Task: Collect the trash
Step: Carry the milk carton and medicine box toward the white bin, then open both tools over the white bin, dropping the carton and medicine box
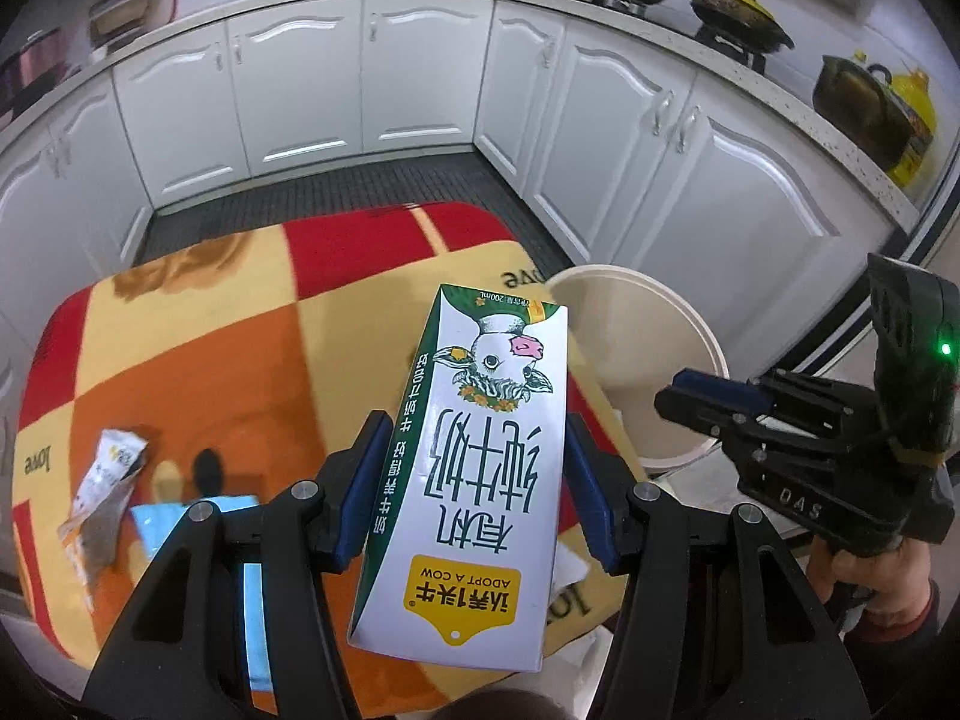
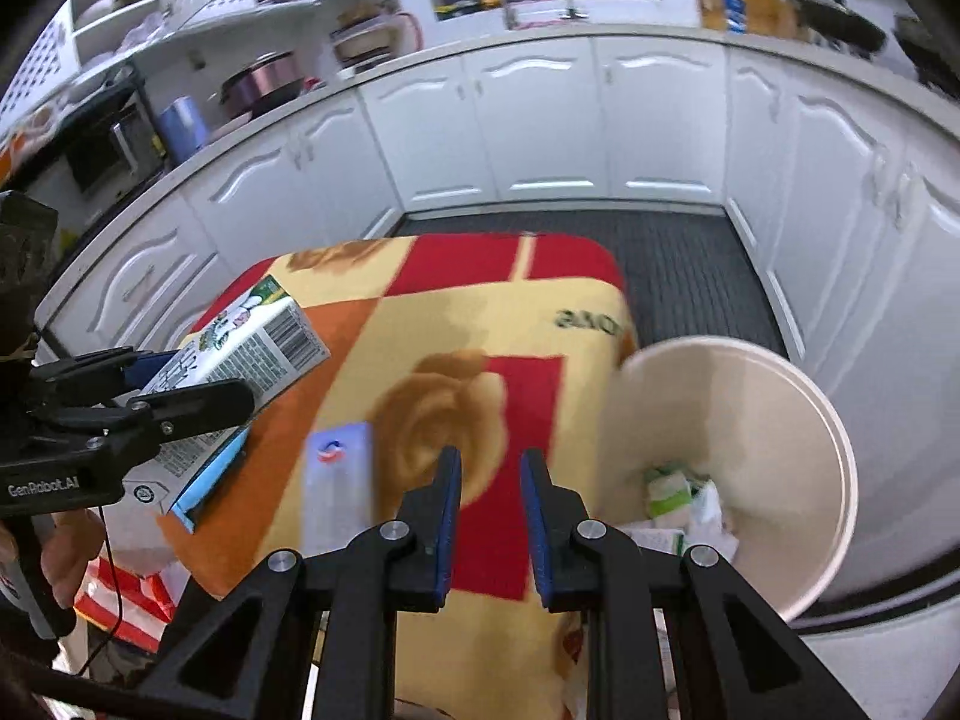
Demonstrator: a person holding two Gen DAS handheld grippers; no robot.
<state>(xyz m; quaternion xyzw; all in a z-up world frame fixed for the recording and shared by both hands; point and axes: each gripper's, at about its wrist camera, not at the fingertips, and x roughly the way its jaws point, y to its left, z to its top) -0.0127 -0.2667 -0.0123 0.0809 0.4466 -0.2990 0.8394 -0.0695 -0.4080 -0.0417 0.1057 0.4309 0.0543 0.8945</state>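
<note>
My left gripper (image 1: 477,438) is shut on a white and green milk carton (image 1: 474,468) with a cow picture, held above the table with the checked blanket (image 1: 240,330). The same carton (image 2: 240,354) shows at the left of the right wrist view, in the left gripper (image 2: 180,396). My right gripper (image 2: 491,462) is open and empty over the blanket, just left of the cream bucket (image 2: 738,420), which holds several pieces of trash (image 2: 678,498). The bucket (image 1: 636,354) stands right of the table. A crumpled wrapper (image 1: 102,492) lies on the blanket at the left.
A flat light blue box (image 2: 339,480) lies on the blanket before the right gripper. A blue item (image 1: 180,516) lies under the left gripper. White kitchen cabinets (image 1: 420,72) ring a dark floor mat (image 1: 360,192). Pots (image 1: 738,18) stand on the right counter.
</note>
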